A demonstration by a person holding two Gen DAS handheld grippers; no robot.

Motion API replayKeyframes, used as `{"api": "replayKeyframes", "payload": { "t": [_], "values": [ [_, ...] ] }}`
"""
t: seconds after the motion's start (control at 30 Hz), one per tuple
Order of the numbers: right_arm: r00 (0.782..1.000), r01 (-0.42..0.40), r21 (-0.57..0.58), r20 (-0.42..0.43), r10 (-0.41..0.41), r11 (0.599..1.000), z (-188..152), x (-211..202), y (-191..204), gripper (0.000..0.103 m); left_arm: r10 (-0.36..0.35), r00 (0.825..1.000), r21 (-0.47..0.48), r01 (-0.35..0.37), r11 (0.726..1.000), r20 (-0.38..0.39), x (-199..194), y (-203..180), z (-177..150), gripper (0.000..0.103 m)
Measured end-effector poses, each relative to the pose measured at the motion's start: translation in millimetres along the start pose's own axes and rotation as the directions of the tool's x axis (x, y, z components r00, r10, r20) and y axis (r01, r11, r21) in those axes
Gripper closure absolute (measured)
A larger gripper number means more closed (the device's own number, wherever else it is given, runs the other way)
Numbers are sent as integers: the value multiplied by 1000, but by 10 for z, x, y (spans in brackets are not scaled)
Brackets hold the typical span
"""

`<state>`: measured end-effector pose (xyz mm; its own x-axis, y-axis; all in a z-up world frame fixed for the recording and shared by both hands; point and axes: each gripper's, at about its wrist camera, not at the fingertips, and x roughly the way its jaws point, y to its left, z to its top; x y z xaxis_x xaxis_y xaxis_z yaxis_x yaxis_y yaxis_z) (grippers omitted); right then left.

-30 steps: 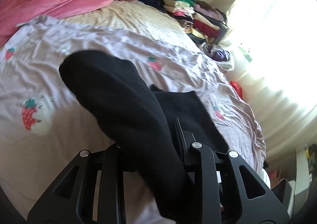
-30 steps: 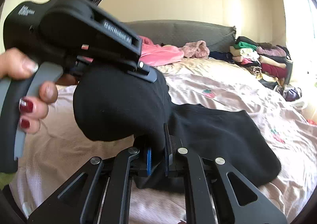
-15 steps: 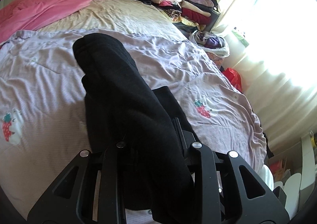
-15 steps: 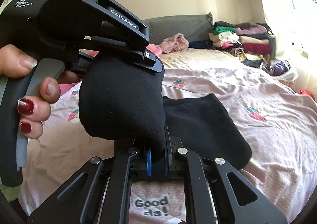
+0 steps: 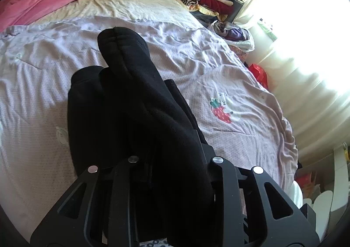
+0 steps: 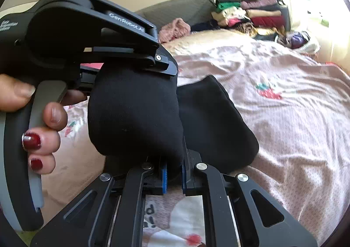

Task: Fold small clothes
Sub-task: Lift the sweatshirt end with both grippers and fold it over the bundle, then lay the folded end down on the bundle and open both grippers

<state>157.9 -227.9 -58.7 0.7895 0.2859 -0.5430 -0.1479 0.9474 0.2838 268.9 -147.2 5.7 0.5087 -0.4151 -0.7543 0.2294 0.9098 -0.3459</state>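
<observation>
Black fabric is the landmark: the black garment (image 6: 214,124) lies on the lilac strawberry-print bedsheet (image 5: 218,85), with one end lifted and doubled back over the rest. Left of it in the right wrist view, a hand (image 6: 28,115) squeezes the left gripper (image 5: 170,159), whose fingers hold the raised fold; they have just been opening slightly with cloth still between them. Directly below the garment, the right gripper (image 6: 174,172) has its blue-padded fingers clamped on the same fold. Compared with a second ago, the lifted end has travelled further across the flat half, so the fold looks nearly laid. Far right of the garment, a stack of folded clothes (image 6: 247,13) sits by the window.
</observation>
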Motion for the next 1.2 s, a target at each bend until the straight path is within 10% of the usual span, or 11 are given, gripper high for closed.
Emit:
{"api": "replayKeyframes", "payload": {
  "t": [0.17,0.37,0.57,0.77,1.2],
  "values": [
    [999,-8,58,-48,11,998,-13,116,-102,94,-101,995,-39,100,994,-8,64,54,-15,31],
    [989,-78,297,-99,112,952,-67,214,-440,88,-113,991,-70,118,991,76,-214,209,5,30],
    [984,-118,390,-76,160,913,4,82,-601,74,56,996,-90,-50,995,67,-216,582,-121,30],
    [986,-140,414,-26,165,899,307,-78,-827,26,40,999,-133,-39,990,8,-77,928,-357,30],
    [941,-15,290,-320,112,957,1005,1082,-1224,19,60,998,-28,-60,998,-1,12,801,-469,30]
  ]
}}
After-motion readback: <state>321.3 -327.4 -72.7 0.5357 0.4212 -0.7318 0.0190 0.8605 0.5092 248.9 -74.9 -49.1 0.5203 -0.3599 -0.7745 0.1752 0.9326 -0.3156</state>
